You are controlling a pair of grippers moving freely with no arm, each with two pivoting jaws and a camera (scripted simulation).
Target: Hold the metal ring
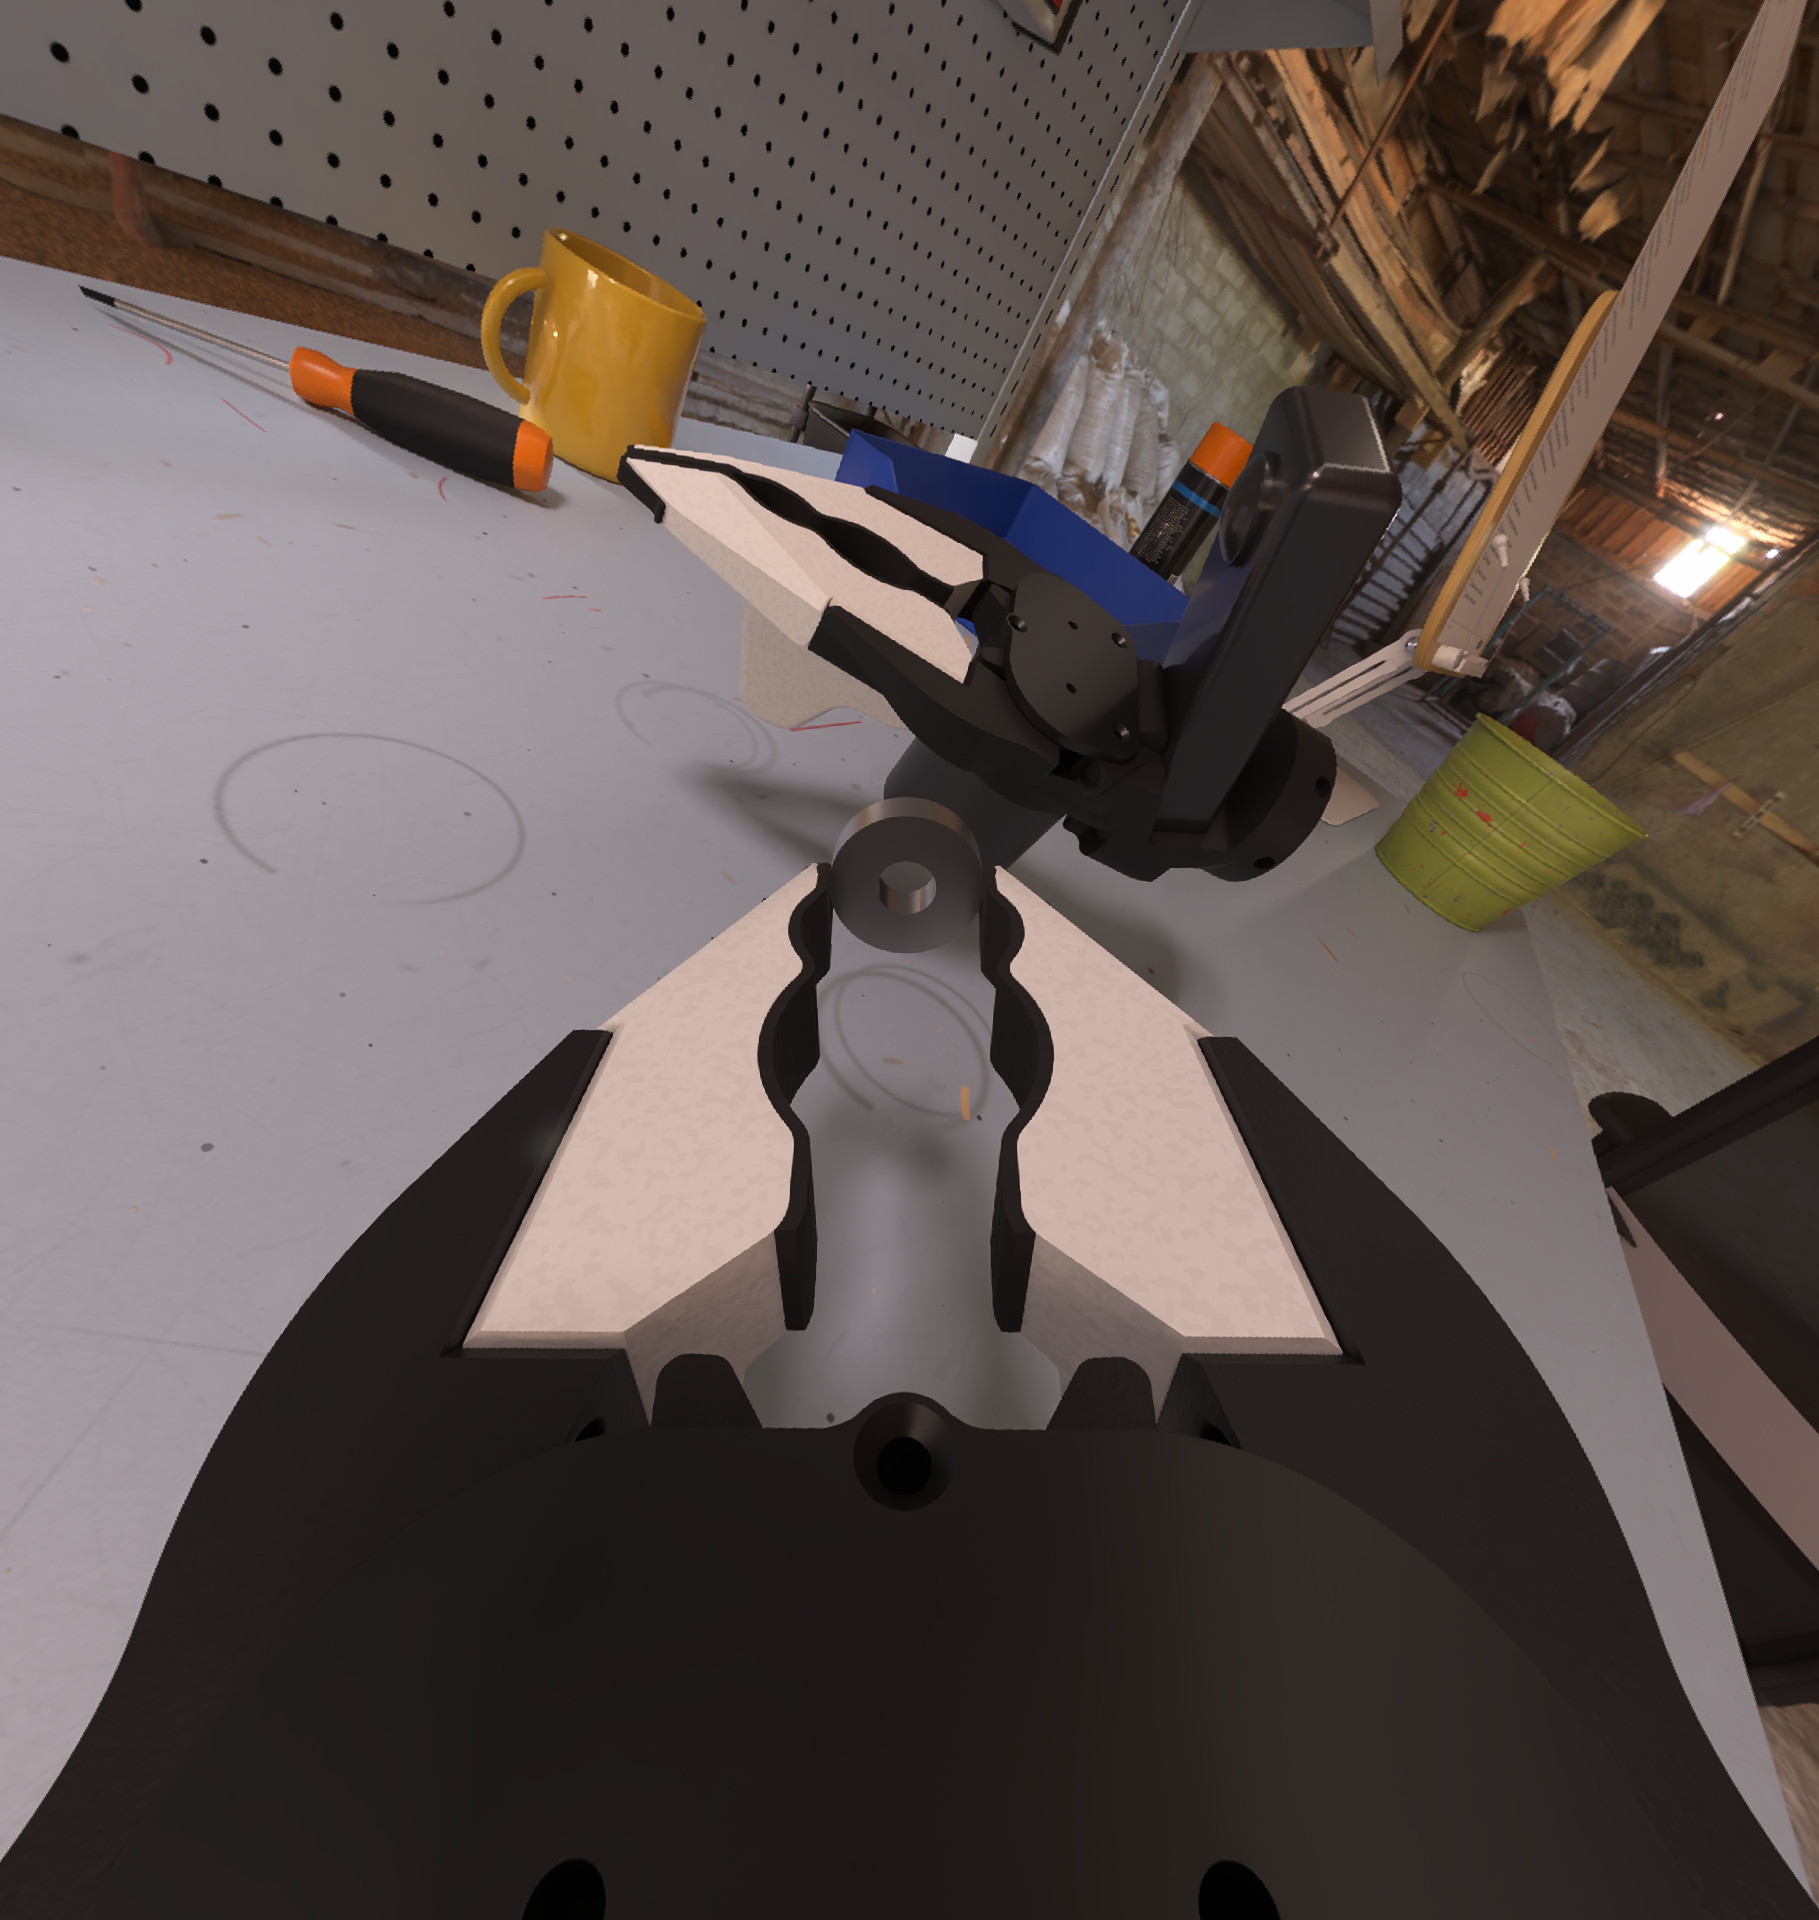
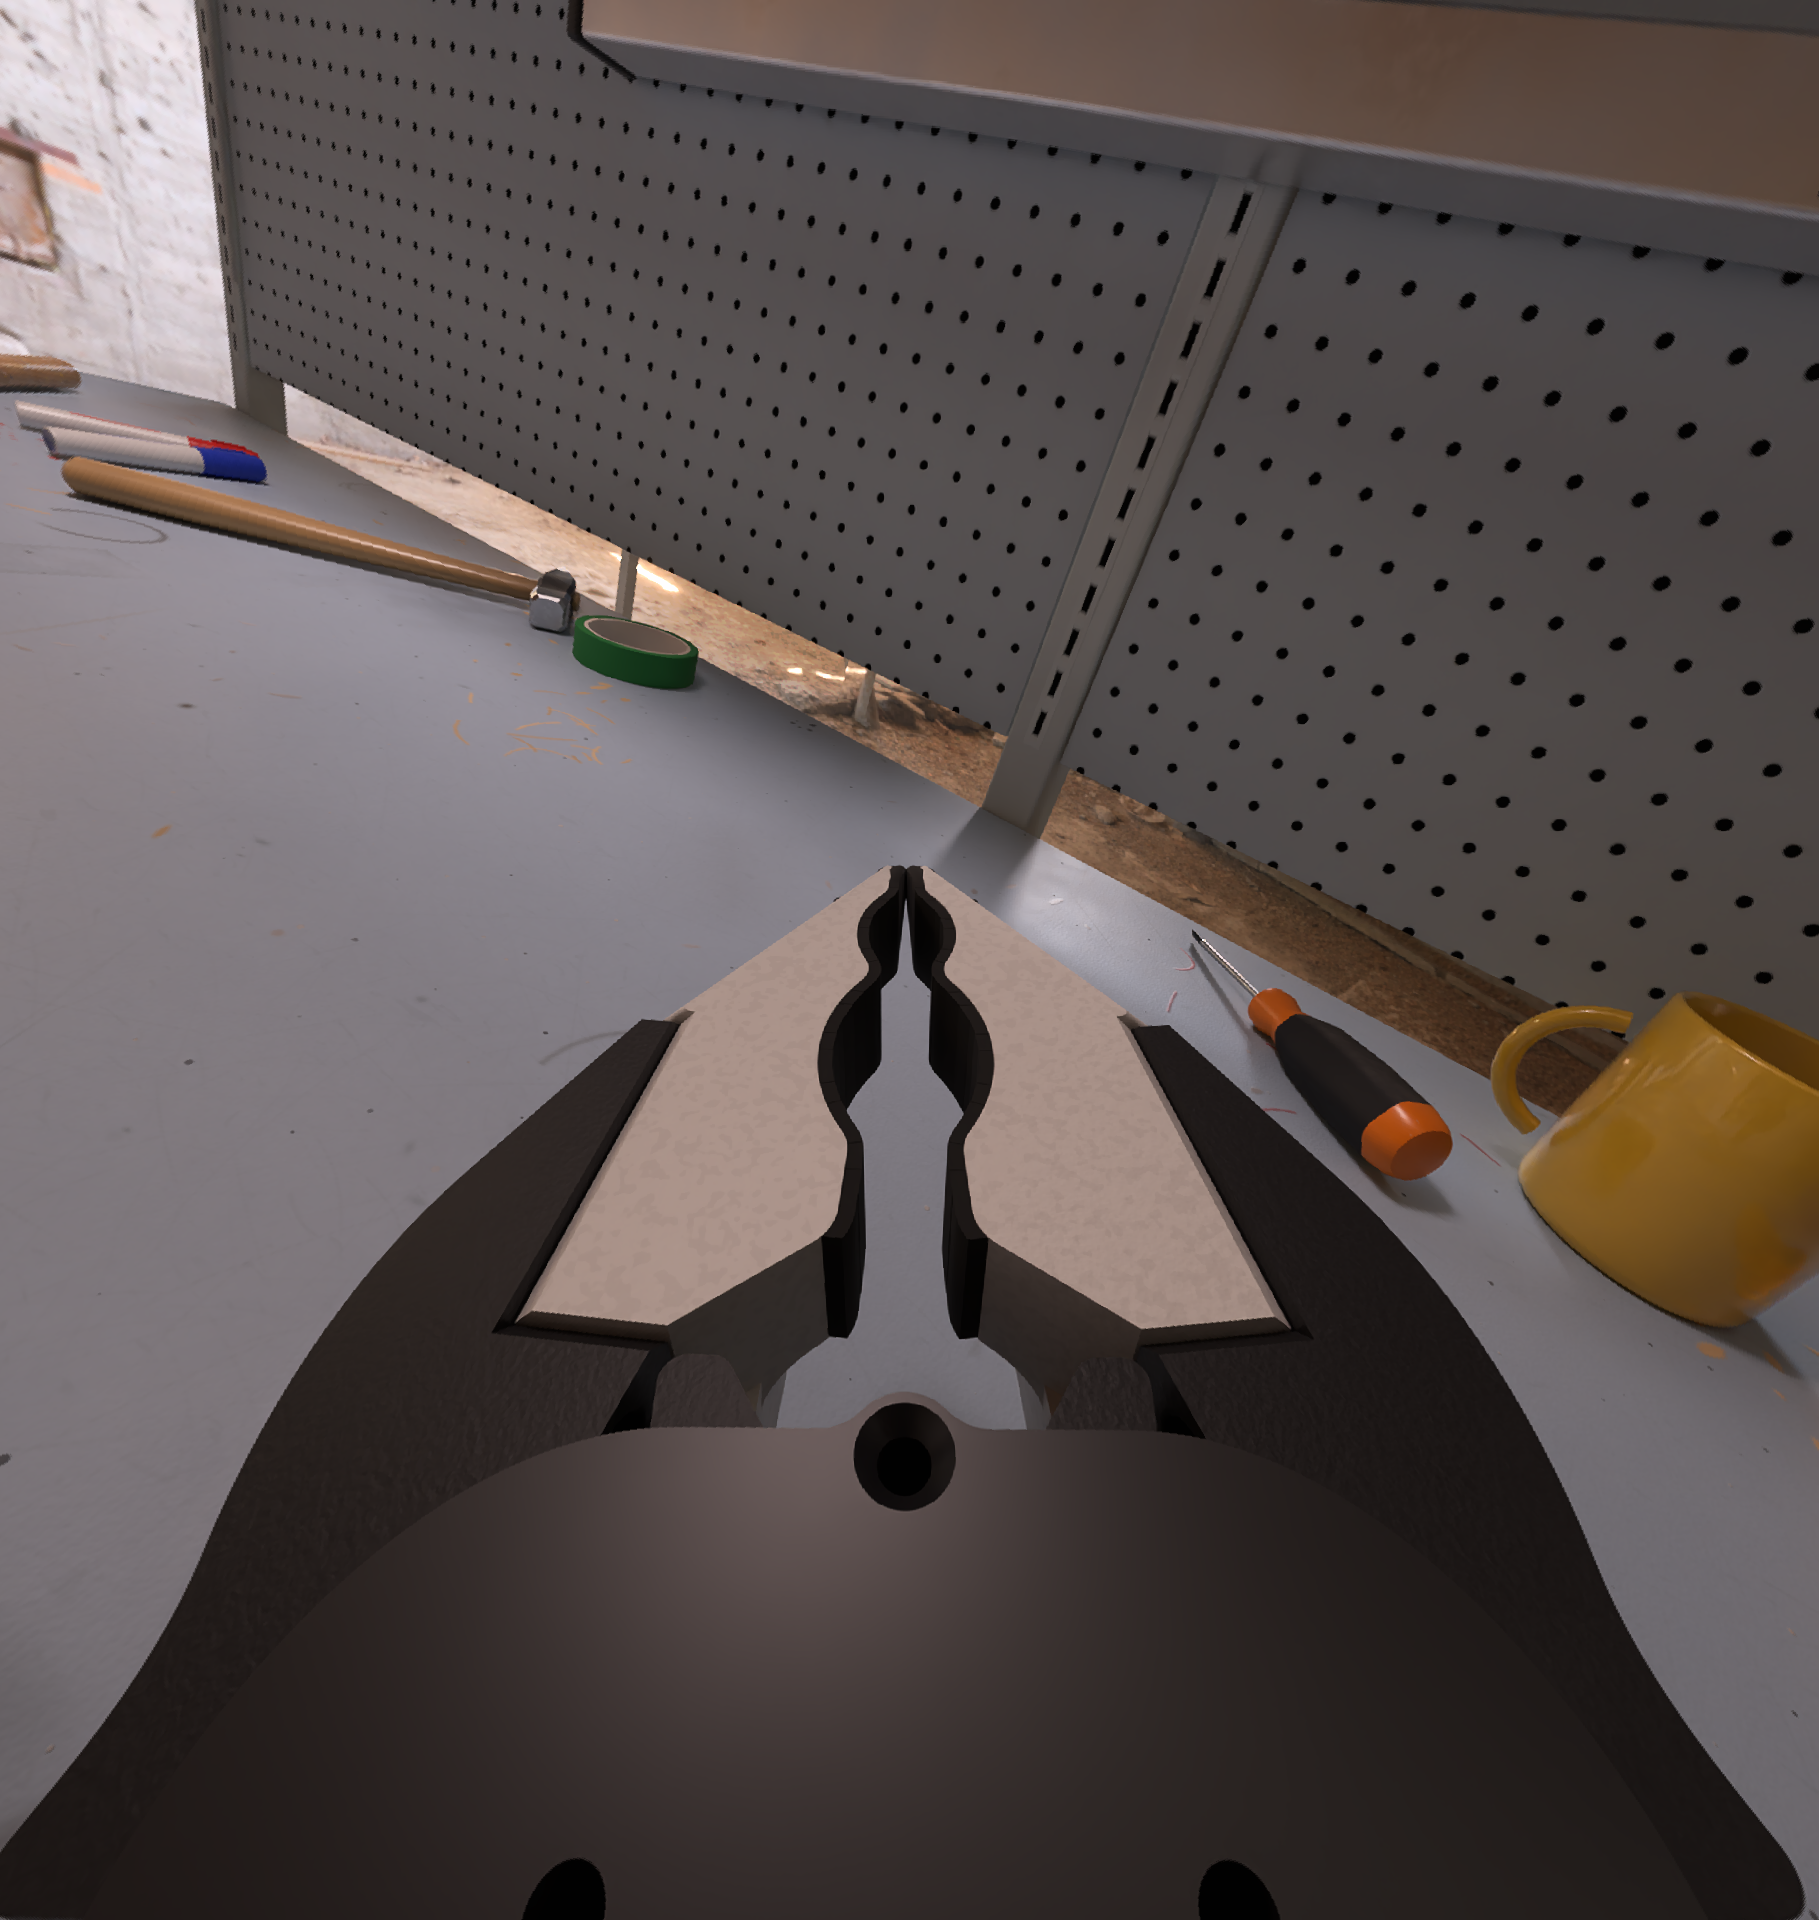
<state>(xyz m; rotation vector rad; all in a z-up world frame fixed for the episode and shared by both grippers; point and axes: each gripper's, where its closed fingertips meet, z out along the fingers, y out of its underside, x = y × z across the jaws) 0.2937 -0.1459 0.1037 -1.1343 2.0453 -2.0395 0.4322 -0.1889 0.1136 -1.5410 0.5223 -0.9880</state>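
My left tool (image 1: 905, 899) pinched the ring (image 1: 906, 881) by its outer rim at the tips; stiff, heavy, slick, I judged. My right tool (image 2: 906, 883) sat closed, empty.

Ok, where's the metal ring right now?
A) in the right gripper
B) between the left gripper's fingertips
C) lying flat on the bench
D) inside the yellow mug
B: in the left wrist view the metal ring sits pinched at the left gripper tips, while the right gripper is closed on nothing.
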